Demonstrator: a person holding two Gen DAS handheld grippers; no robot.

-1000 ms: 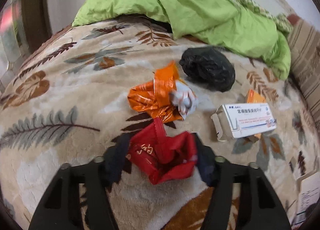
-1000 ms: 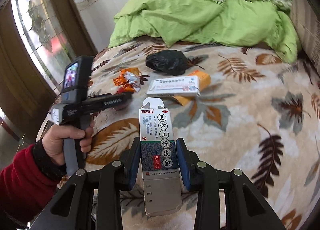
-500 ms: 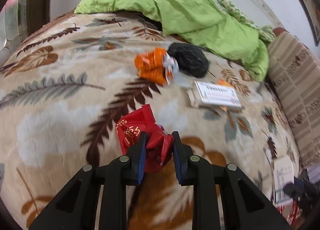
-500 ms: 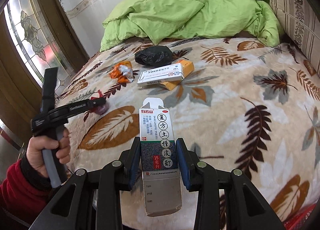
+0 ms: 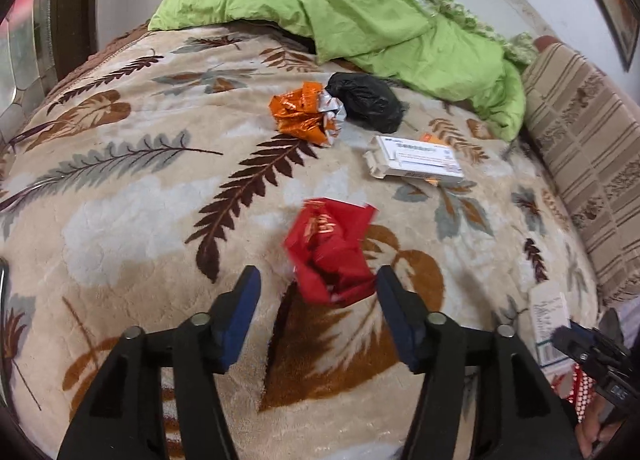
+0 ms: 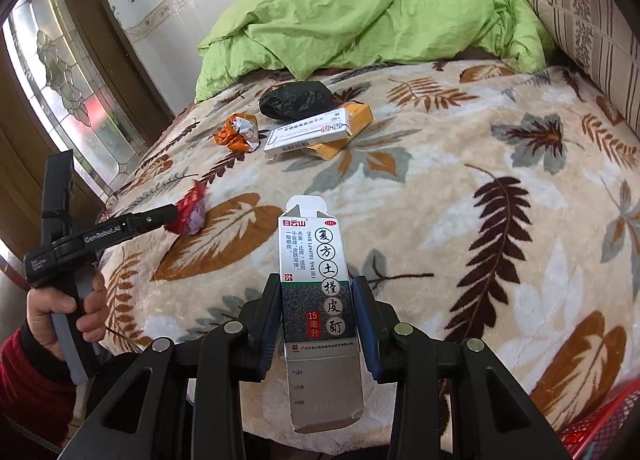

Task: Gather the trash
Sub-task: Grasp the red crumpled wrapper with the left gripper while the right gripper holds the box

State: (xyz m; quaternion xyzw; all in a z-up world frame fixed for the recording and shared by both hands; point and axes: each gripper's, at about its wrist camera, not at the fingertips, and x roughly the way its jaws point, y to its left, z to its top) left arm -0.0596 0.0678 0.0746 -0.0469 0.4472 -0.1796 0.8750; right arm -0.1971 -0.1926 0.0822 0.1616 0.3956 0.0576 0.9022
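My left gripper has just been opening; the red wrapper sits loose between its jaws and may drop onto the bed. My right gripper pinches the box.

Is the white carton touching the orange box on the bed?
Touching. Right wrist view shows the white carton lying across the orange box, overlapping it.
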